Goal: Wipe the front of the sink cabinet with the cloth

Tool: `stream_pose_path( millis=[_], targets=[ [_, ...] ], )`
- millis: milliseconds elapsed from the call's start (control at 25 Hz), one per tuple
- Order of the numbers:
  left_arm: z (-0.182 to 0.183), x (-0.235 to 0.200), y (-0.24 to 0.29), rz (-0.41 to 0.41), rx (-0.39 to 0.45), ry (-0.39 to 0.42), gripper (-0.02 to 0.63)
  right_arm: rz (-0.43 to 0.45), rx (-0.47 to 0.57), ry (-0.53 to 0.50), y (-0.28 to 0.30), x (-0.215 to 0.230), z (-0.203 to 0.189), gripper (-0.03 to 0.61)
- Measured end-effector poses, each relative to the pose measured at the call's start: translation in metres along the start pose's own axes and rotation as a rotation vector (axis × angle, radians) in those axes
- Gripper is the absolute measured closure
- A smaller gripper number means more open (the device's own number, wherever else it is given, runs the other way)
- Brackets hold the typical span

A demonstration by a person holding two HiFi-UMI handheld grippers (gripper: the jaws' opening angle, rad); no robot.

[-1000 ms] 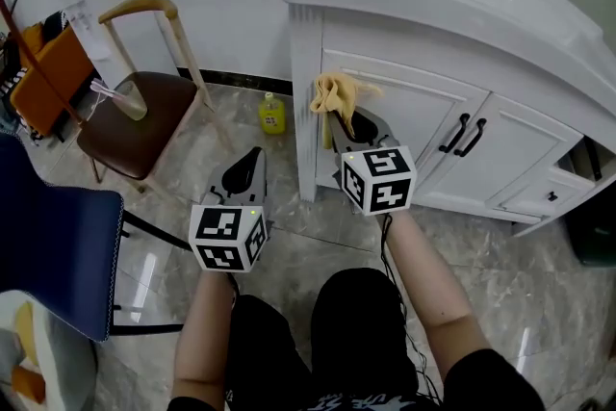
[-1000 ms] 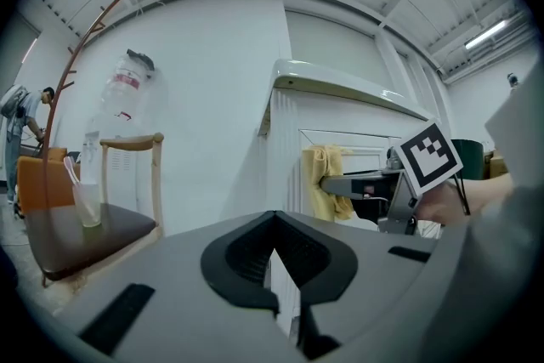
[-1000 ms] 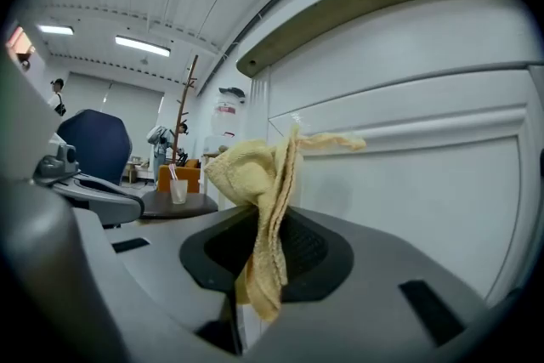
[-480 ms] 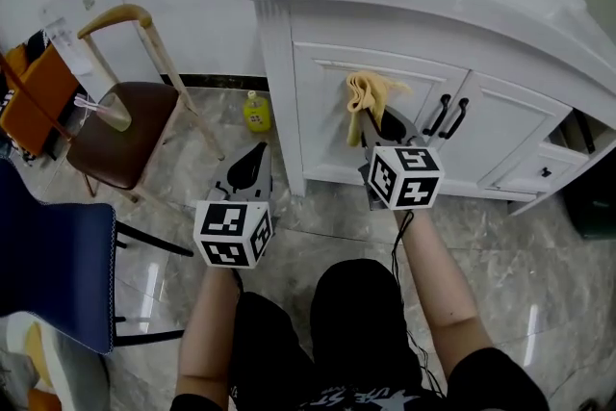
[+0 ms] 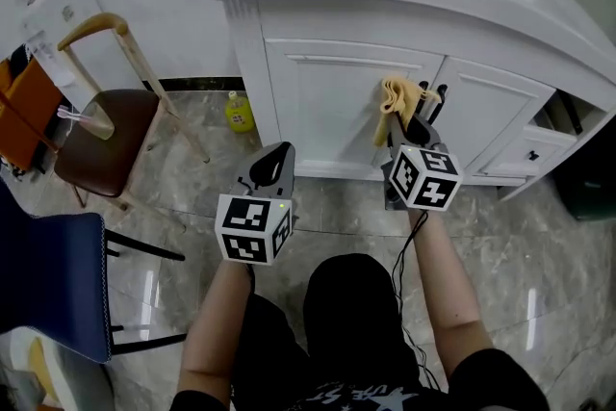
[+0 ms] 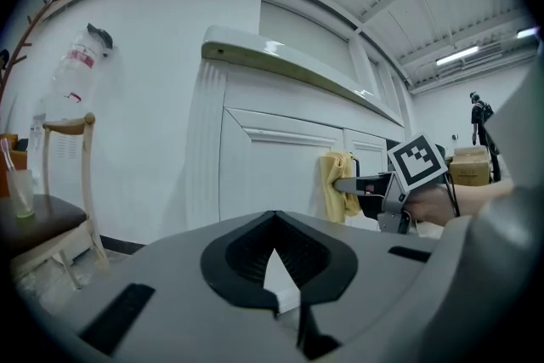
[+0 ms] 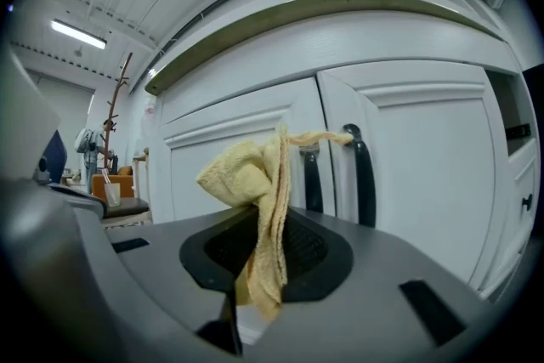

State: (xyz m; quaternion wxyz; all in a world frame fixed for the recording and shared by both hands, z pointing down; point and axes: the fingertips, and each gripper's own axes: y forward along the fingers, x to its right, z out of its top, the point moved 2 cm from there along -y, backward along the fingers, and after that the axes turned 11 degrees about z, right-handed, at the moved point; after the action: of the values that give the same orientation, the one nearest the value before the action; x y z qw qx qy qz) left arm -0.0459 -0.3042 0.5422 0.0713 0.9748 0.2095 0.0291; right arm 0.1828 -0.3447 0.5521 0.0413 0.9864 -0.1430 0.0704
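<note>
right claw (image 5: 416, 123) grips cloth (image 5: 396, 95) near cabinet front (image 5: 318, 101).

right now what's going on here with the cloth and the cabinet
A person crouching before the white sink cabinet holds a gripper in each hand. The right gripper is shut on a yellow cloth, holding it up at the cabinet front, just beside the black door handles. The left gripper is shut on nothing and hangs over the floor, short of the cabinet.
</note>
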Motion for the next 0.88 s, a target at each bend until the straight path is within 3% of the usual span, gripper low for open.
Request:
stream_pose_path(
  millis=[160,440,680,880],
  targets=[
    [-0.016,0.002,-0.004,-0.006,-0.030,0.016,0.600,0.027,0.005,-0.009,0.000,-0.008,-0.004,0.495],
    [-0.037,-0.042,-0.018,0.103,-0.058,0.018,0.600,0.271,-0.031,-0.101,0.032,-0.078,-0.037,0.495],
    [-0.051,-0.068,-0.026,0.169,-0.072,0.010,0.600,0.392,-0.073,-0.157,0.065,-0.132,-0.072,0.495],
    [-0.064,-0.069,-0.031,0.173,-0.091,-0.009,0.600,0.405,-0.110,-0.170,0.085,-0.150,-0.095,0.495]
  ],
)
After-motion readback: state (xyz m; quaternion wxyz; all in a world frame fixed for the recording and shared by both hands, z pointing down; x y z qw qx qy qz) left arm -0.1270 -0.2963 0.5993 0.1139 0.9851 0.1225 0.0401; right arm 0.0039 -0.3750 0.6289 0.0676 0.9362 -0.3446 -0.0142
